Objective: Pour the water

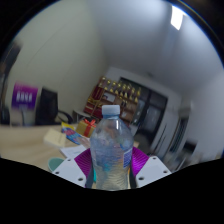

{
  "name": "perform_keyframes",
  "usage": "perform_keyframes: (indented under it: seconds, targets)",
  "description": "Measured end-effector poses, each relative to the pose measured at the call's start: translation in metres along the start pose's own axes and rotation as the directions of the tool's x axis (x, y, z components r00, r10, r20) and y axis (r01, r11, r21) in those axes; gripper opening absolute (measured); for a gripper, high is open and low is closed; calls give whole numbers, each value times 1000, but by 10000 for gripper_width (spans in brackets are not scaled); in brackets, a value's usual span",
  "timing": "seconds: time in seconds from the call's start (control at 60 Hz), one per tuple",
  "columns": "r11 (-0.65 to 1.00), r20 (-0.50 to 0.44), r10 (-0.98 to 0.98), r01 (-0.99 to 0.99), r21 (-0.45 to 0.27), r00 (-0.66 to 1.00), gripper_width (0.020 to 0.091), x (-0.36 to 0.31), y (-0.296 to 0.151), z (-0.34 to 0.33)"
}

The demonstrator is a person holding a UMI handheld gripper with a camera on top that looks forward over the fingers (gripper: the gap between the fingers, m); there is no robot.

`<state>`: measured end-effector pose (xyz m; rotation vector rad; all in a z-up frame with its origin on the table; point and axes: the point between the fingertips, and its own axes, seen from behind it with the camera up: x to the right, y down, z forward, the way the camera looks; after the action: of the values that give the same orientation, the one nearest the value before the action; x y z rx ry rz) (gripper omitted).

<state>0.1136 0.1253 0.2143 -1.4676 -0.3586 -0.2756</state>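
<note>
bottle held aloft, nothing poured yet

on the left, a purple sign (pixel 25 97) was seen against the far wall, and below it a tabletop (pixel 28 142) strewn with small colourful items too blurred to be named. in the middle, a clear plastic water bottle (pixel 111 150) with a white cap (pixel 111 111) was held upright between the pink pads (pixel 144 162); the jaws of the gripper (pixel 111 172) were pressed against its sides, clamped on its lower body. the bottle appeared to be lifted clear of the tabletop, the view being tilted. to the right, shelves (pixel 125 103) stocked with goods were seen at the back of the room, and a ceiling light (pixel 177 17) above.

the grasp was judged done. the cap seemed to be on, and no cup or other receiving vessel could be made out, so the pouring itself was judged still ahead: a vessel was yet to be reached and the bottle tipped.
</note>
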Motion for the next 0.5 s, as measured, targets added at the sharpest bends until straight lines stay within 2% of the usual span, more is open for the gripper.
perform_keyframes:
  seconds: [0.017,0.033,0.083,0.117,0.133,0.15,0.167,0.233,0.283,0.3,0.367,0.4,0.417,0.5]
  targets:
    - [997,24,69,-68,-39,997,504,6,-2,12]
    - [987,26,159,-158,-37,987,503,1,7,-3]
    - [937,69,345,-340,-74,936,503,-4,22,8]
    - [899,78,435,-428,-99,897,504,-2,33,9]
    - [881,76,472,-465,-91,878,505,-9,53,7]
    - [874,82,480,-468,-126,874,504,-12,55,18]
    - [856,65,513,-505,-109,856,505,-19,64,3]
    - [834,55,546,-535,-137,836,503,2,85,16]
    - [828,53,549,-534,-169,834,503,3,95,23]
    - [826,51,554,-542,-157,831,503,-15,116,13]
    - [844,62,520,-501,-193,852,501,-7,126,17]
    - [857,73,495,-473,-204,866,534,-11,131,15]
    - [869,86,484,-466,-167,871,501,-25,127,14]
    - [906,115,411,-390,-165,905,515,-18,123,11]
